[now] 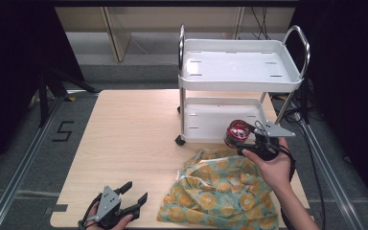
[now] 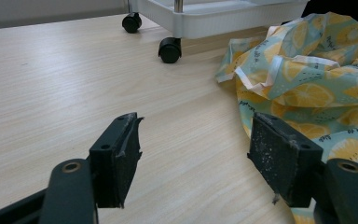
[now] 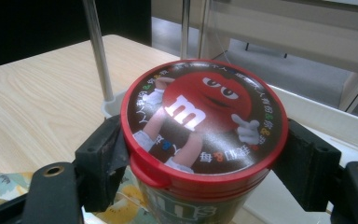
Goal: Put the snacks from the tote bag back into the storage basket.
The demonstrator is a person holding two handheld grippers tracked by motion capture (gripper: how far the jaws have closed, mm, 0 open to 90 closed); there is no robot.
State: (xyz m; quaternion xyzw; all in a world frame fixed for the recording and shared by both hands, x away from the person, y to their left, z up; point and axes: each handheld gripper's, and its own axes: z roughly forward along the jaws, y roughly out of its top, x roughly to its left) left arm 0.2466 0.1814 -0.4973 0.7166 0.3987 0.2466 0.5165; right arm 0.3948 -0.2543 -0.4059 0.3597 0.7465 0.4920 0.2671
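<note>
High view looks down the table (image 1: 124, 143); both gripper views sit low, perhaps sharing the cart (image 1: 239, 72).

A light wooden table (image 1: 124, 143) bears a white wheeled cart (image 1: 239, 72) and a lemon-print cloth (image 1: 220, 191).

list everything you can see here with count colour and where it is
candy tub: 1, red lid with a cartoon figure, held above the front edge of the cart's lower shelf
cart: 1, white, two shelves, black wheels, far right of the table
cloth: 1, pale green with a yellow citrus print, crumpled at the near right
table: 1, light wood
left gripper: 1, black, jaws open, near left edge, holding nothing
right gripper: 1, black, clamped on the tub
</note>
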